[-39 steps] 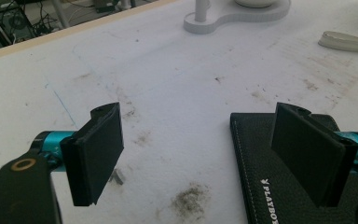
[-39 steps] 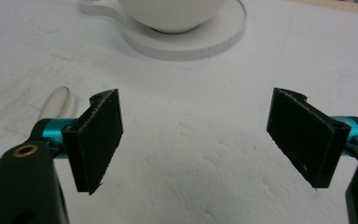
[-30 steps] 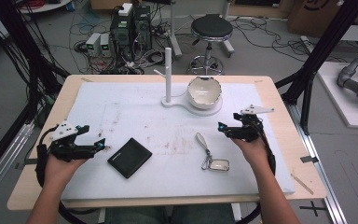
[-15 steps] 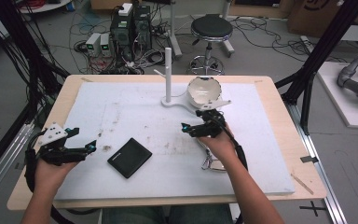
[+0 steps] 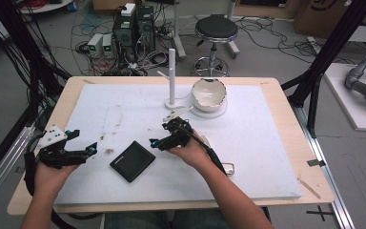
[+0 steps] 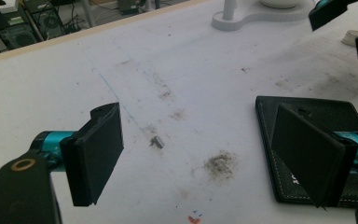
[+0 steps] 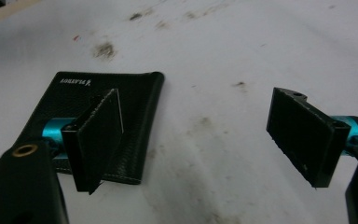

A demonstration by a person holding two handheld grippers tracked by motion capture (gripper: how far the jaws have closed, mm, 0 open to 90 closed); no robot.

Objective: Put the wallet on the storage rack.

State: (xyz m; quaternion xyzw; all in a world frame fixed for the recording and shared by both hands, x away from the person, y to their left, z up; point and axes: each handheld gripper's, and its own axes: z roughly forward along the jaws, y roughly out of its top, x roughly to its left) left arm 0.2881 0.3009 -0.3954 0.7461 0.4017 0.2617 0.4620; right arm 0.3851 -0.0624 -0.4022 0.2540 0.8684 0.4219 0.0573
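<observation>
**A:** Where's the wallet (image 5: 132, 161) rel. to your grippers?

**B:** Flat on the white mat (image 5: 267, 143) covering the table (image 5: 290, 102), front-centre. It lies between my two hands. My right gripper (image 5: 167, 137) hovers just above and beyond its far right corner, jaws spread wide, nothing held. In the right gripper view the wallet (image 7: 107, 121) sits low left, partly behind my left-hand jaw, so it's toward me and to the left of the gap.

**A:** And the left?

**B:** Left gripper (image 5: 76, 150) is out near the mat's left edge, also spread wide and empty. The wallet is off to its right; in the left gripper view it (image 6: 307, 135) lies behind the right-hand jaw. The right gripper looks nearer, I'd judge.

**A:** Long axis?

**B:** Runs diag., near-left to far-right in the high view.

**A:** Containers?

**B:** One white bowl (image 5: 208, 93) at the back, beside the white post stand (image 5: 172, 76). Looks empty, but can't see its whole floor. Keys (image 5: 228, 167) lie by my right forearm.
</observation>
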